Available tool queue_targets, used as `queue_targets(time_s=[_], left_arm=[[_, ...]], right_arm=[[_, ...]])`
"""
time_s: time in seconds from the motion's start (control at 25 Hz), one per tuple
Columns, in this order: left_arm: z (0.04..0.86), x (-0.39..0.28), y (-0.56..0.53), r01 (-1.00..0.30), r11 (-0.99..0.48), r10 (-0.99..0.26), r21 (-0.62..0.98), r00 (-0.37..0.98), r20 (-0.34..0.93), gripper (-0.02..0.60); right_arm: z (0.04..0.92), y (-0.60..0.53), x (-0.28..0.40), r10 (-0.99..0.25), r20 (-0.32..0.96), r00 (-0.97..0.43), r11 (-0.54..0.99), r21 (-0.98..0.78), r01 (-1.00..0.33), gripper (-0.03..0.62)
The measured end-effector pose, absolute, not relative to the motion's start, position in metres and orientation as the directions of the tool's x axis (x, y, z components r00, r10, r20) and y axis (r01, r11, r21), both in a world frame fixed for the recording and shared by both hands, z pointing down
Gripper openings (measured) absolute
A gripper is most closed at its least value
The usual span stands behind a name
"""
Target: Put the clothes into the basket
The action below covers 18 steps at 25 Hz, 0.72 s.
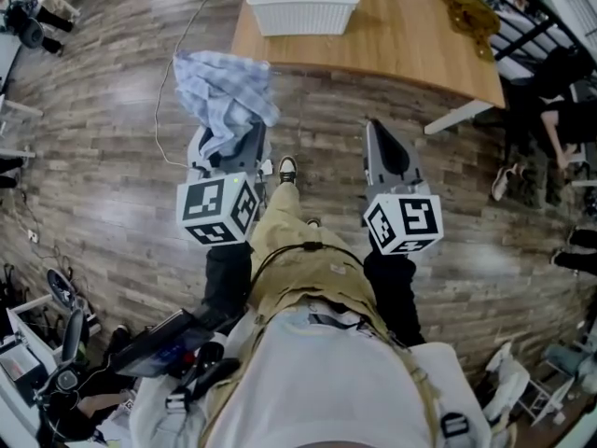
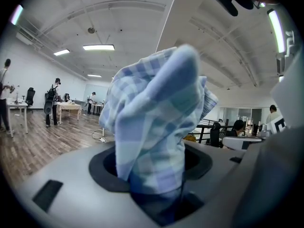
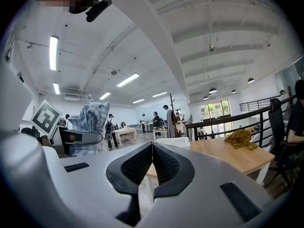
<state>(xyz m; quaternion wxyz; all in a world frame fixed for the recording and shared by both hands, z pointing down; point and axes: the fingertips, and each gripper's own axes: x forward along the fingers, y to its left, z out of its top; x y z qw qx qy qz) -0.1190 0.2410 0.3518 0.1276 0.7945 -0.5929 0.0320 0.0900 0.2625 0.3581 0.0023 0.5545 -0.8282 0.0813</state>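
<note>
- Wood-plank floor (image 1: 112, 157), with a wooden desk (image 1: 401, 35) at the far side.
- Left gripper (image 1: 233, 143) is clenched on a blue checked cloth (image 1: 224, 91), which is bunched above its jaws and short of the desk.
- White basket (image 1: 300, 3) stands on the desk's left end.
- Right gripper (image 1: 375, 129) is pressed closed and empty.
- Mustard cloth (image 1: 471, 17) lies on the desk's right.

worktop (image 1: 401, 35): light wood, white leg | floor (image 1: 93, 185): grey-brown planks | cable (image 1: 157, 110): thin, white, lying on floor left of worktop | railing (image 3: 221, 118): black, behind worktop | ceiling lights (image 2: 98, 47): lit
</note>
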Motion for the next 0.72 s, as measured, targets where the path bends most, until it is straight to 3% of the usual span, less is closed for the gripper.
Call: queue_targets(time_s=[0.72], left_arm=[[0.367, -0.127, 0.042, -0.948, -0.268, -0.933, 0.172, 0.300, 0.200, 0.256]], right_arm=[[0.358, 0.057, 0.079, -0.915, 0.053, -0.399, 0.389, -0.144, -0.910, 0.020]])
